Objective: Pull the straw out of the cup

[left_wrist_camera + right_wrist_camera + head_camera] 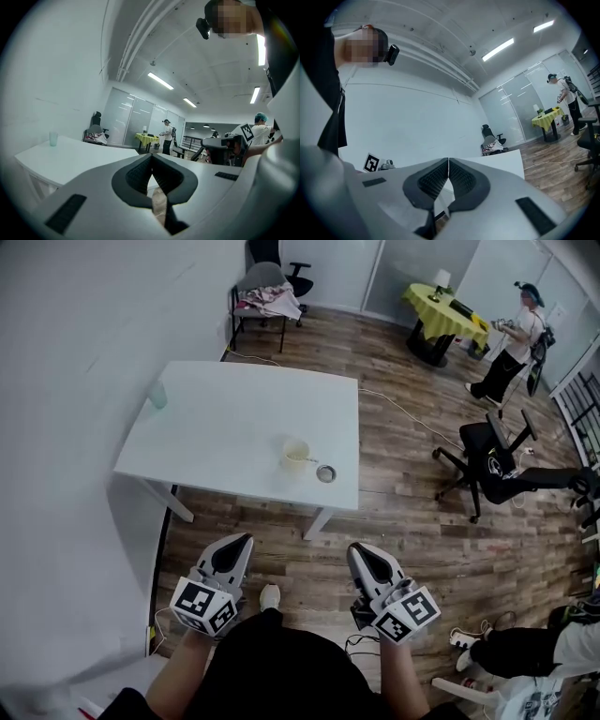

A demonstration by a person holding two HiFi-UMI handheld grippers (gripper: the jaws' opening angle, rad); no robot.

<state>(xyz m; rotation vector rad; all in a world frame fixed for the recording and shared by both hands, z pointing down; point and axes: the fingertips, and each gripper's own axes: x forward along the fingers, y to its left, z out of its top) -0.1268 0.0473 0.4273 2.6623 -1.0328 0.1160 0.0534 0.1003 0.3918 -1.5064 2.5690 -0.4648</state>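
Approaching with left tongs [243,541] and right tongs [357,550] pressed together, empty, could topple the pale-yellow plastic cup [294,455] on the white desk [211,418].

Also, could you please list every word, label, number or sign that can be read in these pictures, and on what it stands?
No readable word or number shows in any view.
On the left gripper and the right gripper: black-and-white square patterns only, no letters.
On the black office chair: a small white mark, too small to read.
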